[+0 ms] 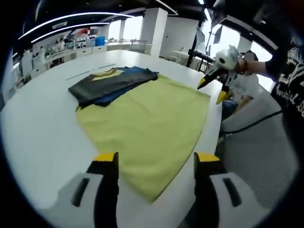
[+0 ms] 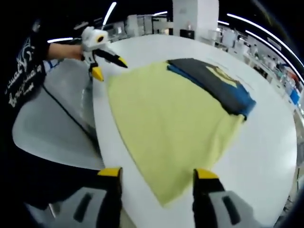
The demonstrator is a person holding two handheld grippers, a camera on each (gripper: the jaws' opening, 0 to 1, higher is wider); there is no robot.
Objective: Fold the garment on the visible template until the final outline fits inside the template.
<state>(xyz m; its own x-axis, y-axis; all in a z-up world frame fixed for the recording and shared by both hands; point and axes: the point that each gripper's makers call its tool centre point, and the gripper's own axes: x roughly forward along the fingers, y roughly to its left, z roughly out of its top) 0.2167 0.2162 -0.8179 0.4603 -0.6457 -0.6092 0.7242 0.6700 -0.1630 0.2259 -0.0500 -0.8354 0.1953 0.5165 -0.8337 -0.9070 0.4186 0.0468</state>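
Left gripper view, nearest first: left gripper [image 1: 154, 159] low in the frame, its two yellow-tipped fingers [image 1: 105, 157] wide apart, nothing between them, hanging just above the near corner of the yellow cloth [image 1: 152, 118]. Cloth spread flat on the white bench [image 1: 38, 137], one corner pointing toward the camera, right edge running close along the bench edge. Farther on, the folded garment [image 1: 111, 84] lying across the far end of the cloth, dark grey on top with a blue layer showing beneath along the near side and a yellow patch at the collar. Partly over the cloth, partly on bare bench at the far left. Off to the right, beyond the bench edge, the right gripper [image 1: 214, 90] held up in the air by a hand [image 1: 244, 64], yellow tips spread, holding nothing. Grey floor [image 1: 266, 147] below it, a black cable [image 1: 251, 124] trailing across.

Right gripper view, nearest first: own fingers [image 2: 110, 173] rising from the bottom, well apart and empty, over the near corner of the same cloth. Garment at the far right end of the cloth, folded into a long strip, grey over blue. At upper left, the left gripper held off the bench edge, tips apart, clear of the cloth. Shelves and lit ceiling strips far behind.
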